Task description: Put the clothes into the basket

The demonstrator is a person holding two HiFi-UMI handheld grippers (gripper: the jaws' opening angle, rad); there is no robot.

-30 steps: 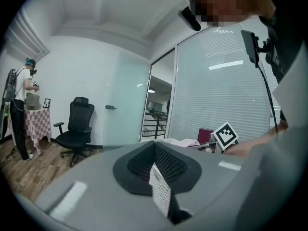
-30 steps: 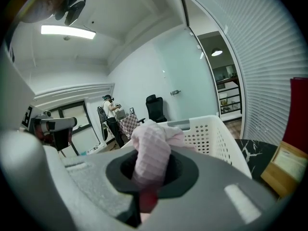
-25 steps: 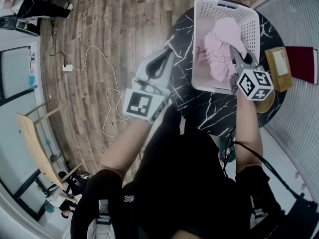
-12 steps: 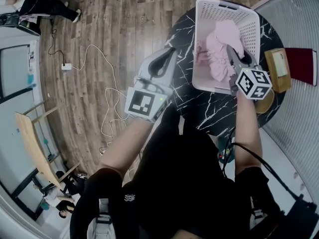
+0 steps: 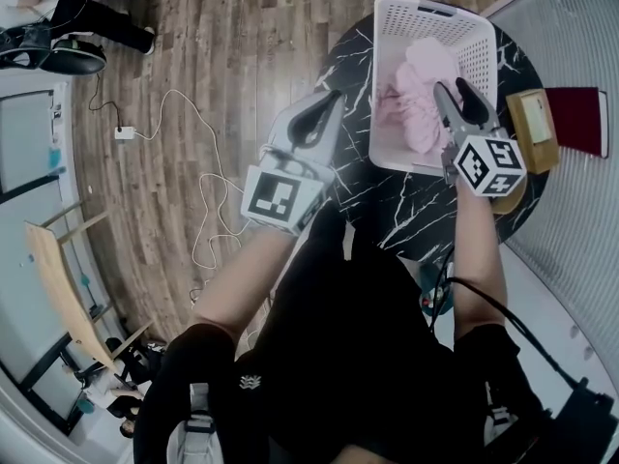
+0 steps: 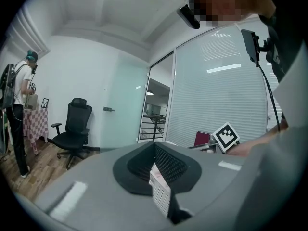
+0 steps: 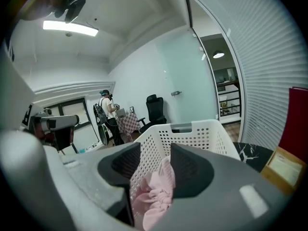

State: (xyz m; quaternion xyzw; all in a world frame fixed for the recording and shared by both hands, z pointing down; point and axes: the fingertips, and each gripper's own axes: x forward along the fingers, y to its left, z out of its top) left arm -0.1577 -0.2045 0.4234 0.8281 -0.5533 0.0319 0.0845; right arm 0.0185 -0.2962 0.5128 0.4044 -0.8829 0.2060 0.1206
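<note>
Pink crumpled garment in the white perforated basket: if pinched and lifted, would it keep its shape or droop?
Likely floppy: the pink crumpled garment lies bunched in folds inside the white perforated plastic basket. Probably light for its bulk, as thin-looking cloth; one pinch may lift only part, the rest trailing.

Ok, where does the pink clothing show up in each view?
Head view: pink clothing upper right, inside the white basket.
Left gripper view: not clearly in it.
Right gripper view: pink clothing low centre, in the basket.
Shared landmark: dark red board, in all three.
</note>
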